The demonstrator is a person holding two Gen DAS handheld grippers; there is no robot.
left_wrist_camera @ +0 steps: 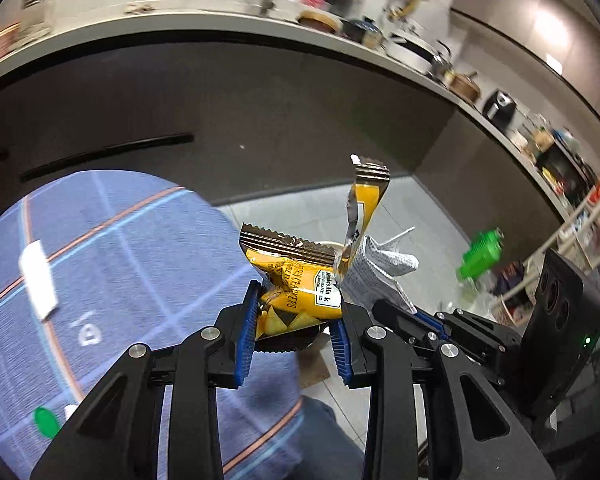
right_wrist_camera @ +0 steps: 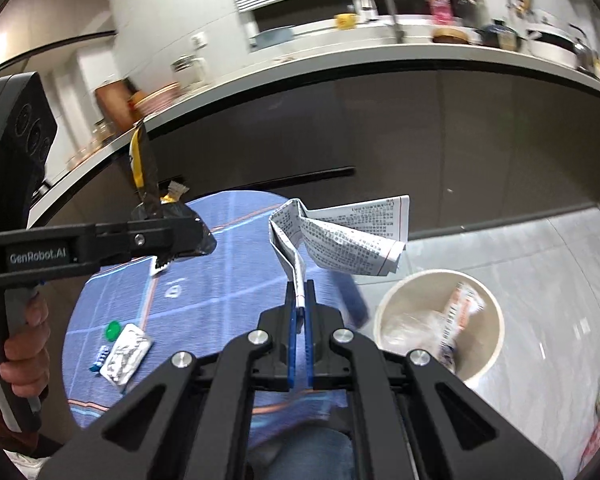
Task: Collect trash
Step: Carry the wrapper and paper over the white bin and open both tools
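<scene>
The yellow cracker wrapper is clamped between the blue pads of the left gripper, held in the air above the round table. Beside it, toward the bin, the folded printed paper is pinched in the right gripper, whose jaws are closed tight on its narrow end.

The waste bin stands on the floor just beside the table and already holds crumpled plastic and a torn packet, so part of the collecting looks done. Both held pieces have yet to go in. On the table's blue checked cloth, on the side away from the bin, a blister pack, a green cap and a small blue-and-white scrap are left to pick up.

Beyond the table runs a dark cabinet front under a pale counter crowded with a faucet, jars and pans. The floor is pale tile.
</scene>
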